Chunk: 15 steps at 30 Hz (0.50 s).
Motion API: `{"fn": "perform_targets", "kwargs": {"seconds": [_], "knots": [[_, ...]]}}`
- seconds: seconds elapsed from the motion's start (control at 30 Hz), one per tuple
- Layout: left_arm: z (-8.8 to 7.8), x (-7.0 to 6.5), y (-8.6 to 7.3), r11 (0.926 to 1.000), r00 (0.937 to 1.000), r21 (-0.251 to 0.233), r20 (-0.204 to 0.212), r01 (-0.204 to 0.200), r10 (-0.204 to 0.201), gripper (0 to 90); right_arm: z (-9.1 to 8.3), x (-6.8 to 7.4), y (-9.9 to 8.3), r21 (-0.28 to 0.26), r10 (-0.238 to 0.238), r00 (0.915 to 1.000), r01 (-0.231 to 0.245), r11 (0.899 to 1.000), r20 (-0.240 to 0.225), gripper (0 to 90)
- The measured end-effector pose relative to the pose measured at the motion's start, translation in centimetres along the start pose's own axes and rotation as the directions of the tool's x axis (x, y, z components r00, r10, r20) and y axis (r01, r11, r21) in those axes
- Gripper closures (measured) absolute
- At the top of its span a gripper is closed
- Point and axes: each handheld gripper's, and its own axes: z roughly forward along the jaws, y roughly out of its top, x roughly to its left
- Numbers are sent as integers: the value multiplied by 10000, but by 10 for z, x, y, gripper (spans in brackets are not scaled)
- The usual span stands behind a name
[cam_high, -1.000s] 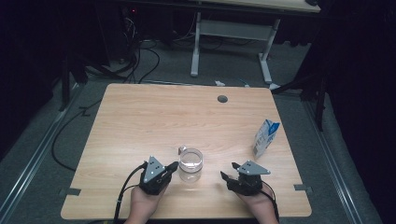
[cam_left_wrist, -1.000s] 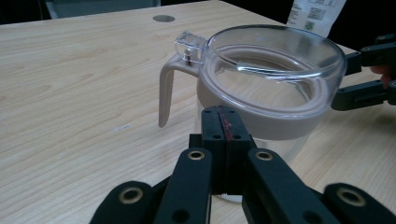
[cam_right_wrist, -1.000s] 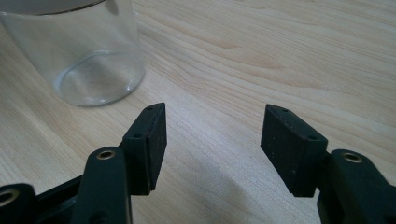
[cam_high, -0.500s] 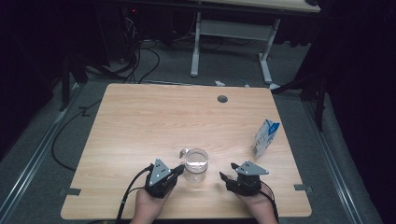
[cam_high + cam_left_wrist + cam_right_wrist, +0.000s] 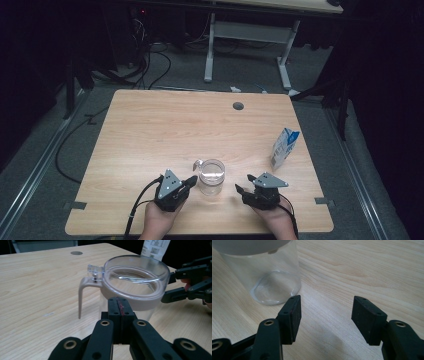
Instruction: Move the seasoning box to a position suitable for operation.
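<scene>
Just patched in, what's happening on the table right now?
A person holds a tool in each hand at a wooden table, on either side of a clear lidded pitcher. The left tool is shut with nothing between its jaws, its tip close up against the pitcher's side below the lid; contact is unclear. The right tool is open and empty, a little way off. A milk carton stands upright to the right.

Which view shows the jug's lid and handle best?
The left gripper view: the clear jug sits close, with lid, rim and handle all sharp. The high view shows the whole jug small, between the two tools. The right gripper view catches its lower wall and base.
</scene>
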Motion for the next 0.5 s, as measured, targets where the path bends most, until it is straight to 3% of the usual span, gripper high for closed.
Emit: {"fn": "perform_targets", "kwargs": {"seconds": [0.33,0.5], "knots": [[-2,13,4,9996,9991,-122,-344,244,-248,900,0,1,1,-48,56,9999,-57,10000,-85,423],[0,21,10,9992,9981,-233,-506,326,-337,900,1,2,10,-170,18,9999,-20,9999,-142,430]]}}
